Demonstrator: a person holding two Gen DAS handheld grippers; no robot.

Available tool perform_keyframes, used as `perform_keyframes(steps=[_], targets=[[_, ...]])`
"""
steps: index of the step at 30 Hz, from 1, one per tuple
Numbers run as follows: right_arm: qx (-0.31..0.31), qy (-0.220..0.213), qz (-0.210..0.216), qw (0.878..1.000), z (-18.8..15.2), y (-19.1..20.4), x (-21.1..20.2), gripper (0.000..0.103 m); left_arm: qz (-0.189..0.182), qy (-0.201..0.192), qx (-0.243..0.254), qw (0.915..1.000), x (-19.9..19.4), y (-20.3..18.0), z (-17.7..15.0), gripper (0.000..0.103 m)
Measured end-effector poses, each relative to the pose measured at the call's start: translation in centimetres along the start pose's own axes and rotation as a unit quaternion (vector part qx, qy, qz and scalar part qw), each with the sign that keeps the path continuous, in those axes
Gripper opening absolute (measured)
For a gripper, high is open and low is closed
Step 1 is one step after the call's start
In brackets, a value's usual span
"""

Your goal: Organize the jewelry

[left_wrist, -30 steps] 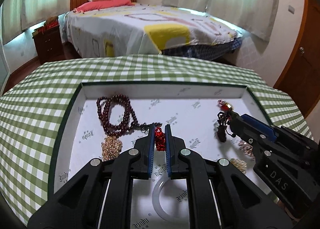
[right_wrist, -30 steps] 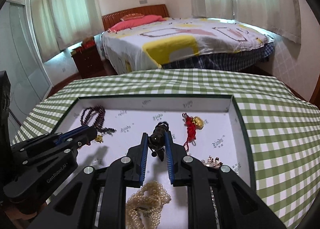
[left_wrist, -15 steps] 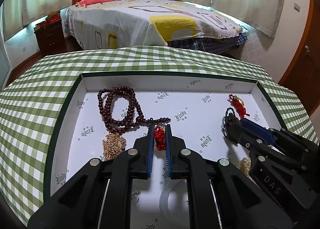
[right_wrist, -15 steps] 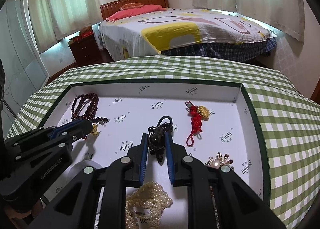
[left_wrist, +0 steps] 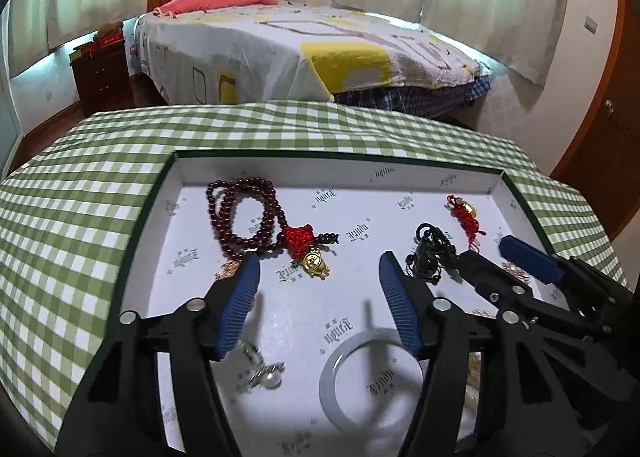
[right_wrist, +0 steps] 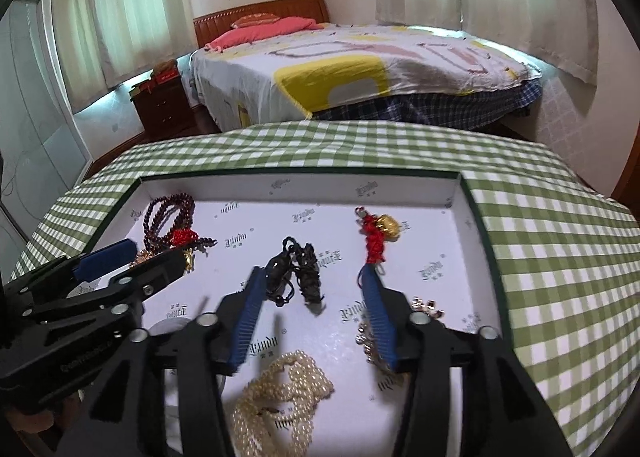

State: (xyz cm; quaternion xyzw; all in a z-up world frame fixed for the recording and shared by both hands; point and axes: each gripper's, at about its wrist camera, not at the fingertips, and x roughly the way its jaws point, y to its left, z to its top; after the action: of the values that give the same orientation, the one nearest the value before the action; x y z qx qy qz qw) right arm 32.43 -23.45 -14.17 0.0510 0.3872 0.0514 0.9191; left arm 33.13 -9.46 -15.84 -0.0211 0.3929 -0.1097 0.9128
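Left wrist view: the left gripper point(left_wrist: 318, 273) has its jaws opening, nothing pressed between them. Just ahead lies the red knot charm point(left_wrist: 298, 239) with a gold pendant, on the dark red bead necklace point(left_wrist: 240, 217) in the white tray point(left_wrist: 340, 171). The right gripper point(right_wrist: 312, 289) is opening too; the black bead bracelet point(right_wrist: 298, 273) (two dark loops) lies on the tray floor near its left finger. A second ago each gripper was clamped on its piece; now both pieces lie free. Pearl strand point(right_wrist: 284, 389) stays near.
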Motion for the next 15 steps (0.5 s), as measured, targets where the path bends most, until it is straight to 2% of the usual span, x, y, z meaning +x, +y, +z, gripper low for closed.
perform_keyframes(steps=[6,8,15], targets=[[-0.001,-0.017,-0.013,1.0,-0.4,0.3,-2.7,0.07,0.03,-0.038,0.009,0.9988,-3.4,0.3,-0.8,0.085],[0.002,-0.016,-0.015,1.0,-0.8,0.3,-3.3,0.073,0.033,-0.041,0.011,0.9985,-4.1,0.5,-1.2,0.088],[-0.001,-0.02,-0.019,1.0,-2.4,1.3,-6.4,0.078,0.049,-0.053,0.027,0.9971,-8.0,0.3,-2.9,0.091]])
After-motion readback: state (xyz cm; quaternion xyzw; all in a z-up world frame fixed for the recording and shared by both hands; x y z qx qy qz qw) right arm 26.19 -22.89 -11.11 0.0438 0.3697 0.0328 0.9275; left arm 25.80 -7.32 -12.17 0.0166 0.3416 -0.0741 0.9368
